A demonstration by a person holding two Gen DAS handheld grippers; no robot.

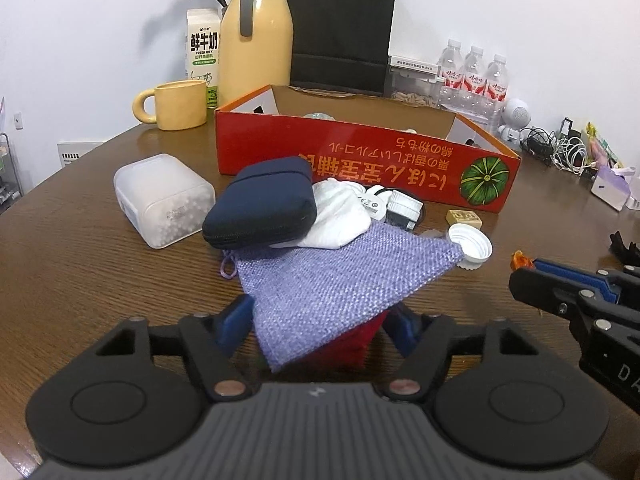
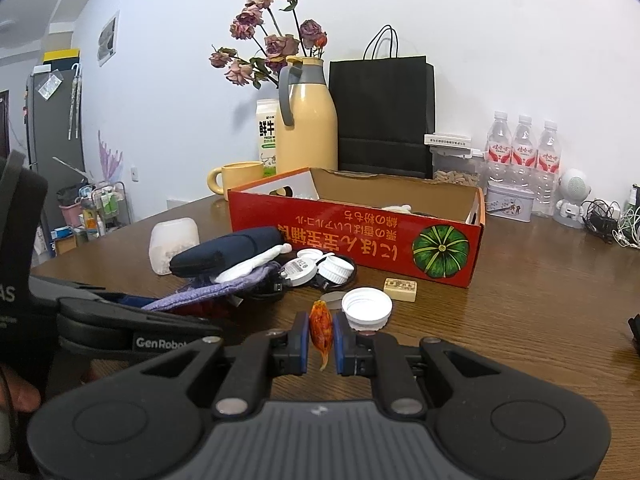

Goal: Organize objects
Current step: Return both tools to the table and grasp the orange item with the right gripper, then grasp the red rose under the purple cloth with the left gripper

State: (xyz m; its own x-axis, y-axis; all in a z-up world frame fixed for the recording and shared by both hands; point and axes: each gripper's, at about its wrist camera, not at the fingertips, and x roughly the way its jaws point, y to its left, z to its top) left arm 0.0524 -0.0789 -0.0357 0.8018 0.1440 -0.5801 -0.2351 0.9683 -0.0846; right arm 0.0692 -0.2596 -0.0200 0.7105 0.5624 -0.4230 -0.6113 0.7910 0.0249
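My left gripper is open, its fingers either side of a purple woven pouch lying over a red pouch on the table. My right gripper is shut on a small orange wrapped candy; it shows at the right of the left wrist view. A navy zip case, white cloth, white round charger, white bottle cap and small tan box lie before the open red cardboard box.
A frosted plastic container sits left of the pile. Behind the box stand a yellow mug, milk carton, yellow thermos, black paper bag and three water bottles. Cables lie far right.
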